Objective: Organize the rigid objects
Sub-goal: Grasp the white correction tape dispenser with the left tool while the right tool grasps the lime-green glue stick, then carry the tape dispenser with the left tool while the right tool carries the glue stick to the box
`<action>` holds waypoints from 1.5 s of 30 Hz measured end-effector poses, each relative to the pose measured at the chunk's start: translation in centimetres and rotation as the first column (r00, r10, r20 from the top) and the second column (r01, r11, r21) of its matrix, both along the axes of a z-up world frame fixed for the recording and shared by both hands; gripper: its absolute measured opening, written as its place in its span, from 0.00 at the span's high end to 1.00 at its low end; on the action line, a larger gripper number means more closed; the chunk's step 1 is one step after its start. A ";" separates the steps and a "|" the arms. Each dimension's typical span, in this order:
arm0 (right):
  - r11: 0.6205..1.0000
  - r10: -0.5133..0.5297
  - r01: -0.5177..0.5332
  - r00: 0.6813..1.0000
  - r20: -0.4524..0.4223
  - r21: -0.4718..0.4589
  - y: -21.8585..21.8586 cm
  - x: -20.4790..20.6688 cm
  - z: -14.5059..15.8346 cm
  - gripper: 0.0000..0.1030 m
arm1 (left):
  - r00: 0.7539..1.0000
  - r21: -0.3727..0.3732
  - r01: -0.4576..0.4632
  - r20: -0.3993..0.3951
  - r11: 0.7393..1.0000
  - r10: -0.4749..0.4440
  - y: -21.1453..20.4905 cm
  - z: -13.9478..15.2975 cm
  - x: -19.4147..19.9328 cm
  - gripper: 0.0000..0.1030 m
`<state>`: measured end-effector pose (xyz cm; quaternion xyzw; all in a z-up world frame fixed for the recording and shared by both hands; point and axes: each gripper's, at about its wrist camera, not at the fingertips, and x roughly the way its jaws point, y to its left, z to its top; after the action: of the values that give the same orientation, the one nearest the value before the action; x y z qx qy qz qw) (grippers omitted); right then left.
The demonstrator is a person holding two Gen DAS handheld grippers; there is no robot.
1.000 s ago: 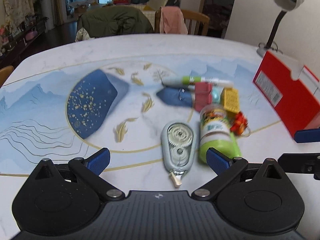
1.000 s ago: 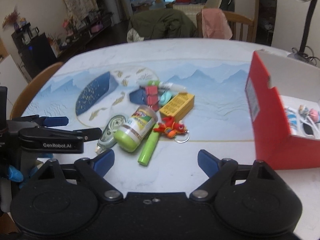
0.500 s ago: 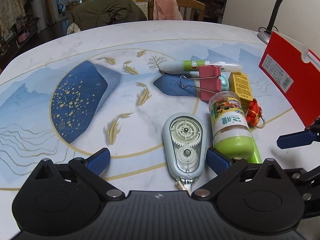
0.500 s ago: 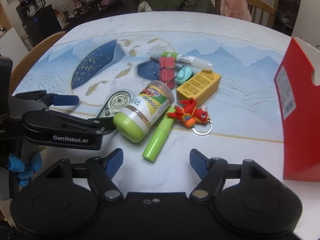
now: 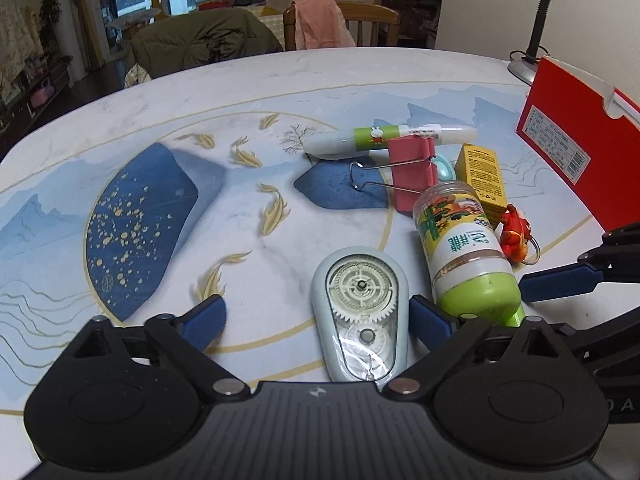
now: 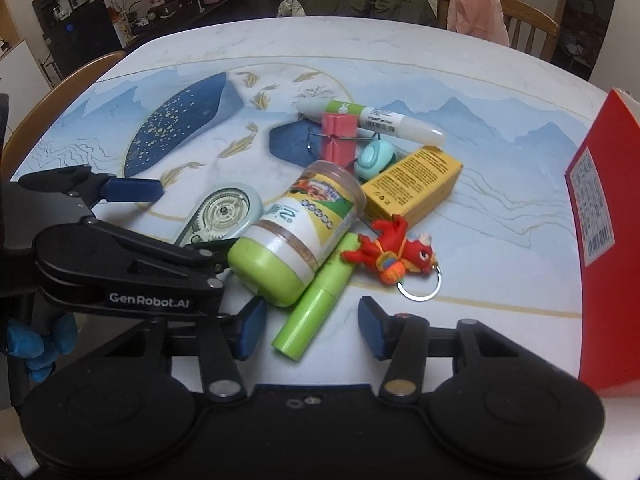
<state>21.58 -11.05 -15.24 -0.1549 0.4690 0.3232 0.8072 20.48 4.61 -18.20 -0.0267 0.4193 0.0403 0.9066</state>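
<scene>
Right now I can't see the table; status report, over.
Both hand-held grippers open: left straddling correction tape, right over green marker. Nothing gripped. Jar lies across the marker.

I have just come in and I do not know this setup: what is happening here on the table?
A person holds a two-finger gripper in each hand over a pile of small things. The left gripper is open, its fingers on either side of the correction tape dispenser. The right gripper is open around the end of the green tube. Neither has closed yet. The green-lidded jar, yellow box and red keychain lie untouched near the red box.
</scene>
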 end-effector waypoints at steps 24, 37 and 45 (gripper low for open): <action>0.993 -0.077 0.085 0.993 -0.085 0.088 -3.7 -1.6 1.3 0.86 | 1.000 -0.115 -0.014 -0.004 0.993 0.014 -0.4 1.6 -2.6 0.50; 0.976 -0.115 0.125 0.991 -0.065 0.180 -7.3 -3.4 5.4 0.86 | 0.999 -0.156 -0.037 0.028 0.987 0.042 -1.9 6.5 -5.2 0.50; 0.963 -0.157 0.155 0.988 -0.008 0.219 -10.5 -3.3 8.3 0.86 | 0.996 -0.152 0.016 0.084 0.988 -0.003 -5.1 10.4 -5.4 0.50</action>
<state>18.32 -21.60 -6.94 -0.0290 0.4375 0.3077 0.8445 15.04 -0.53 -7.81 -0.0955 0.3829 0.0025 0.9188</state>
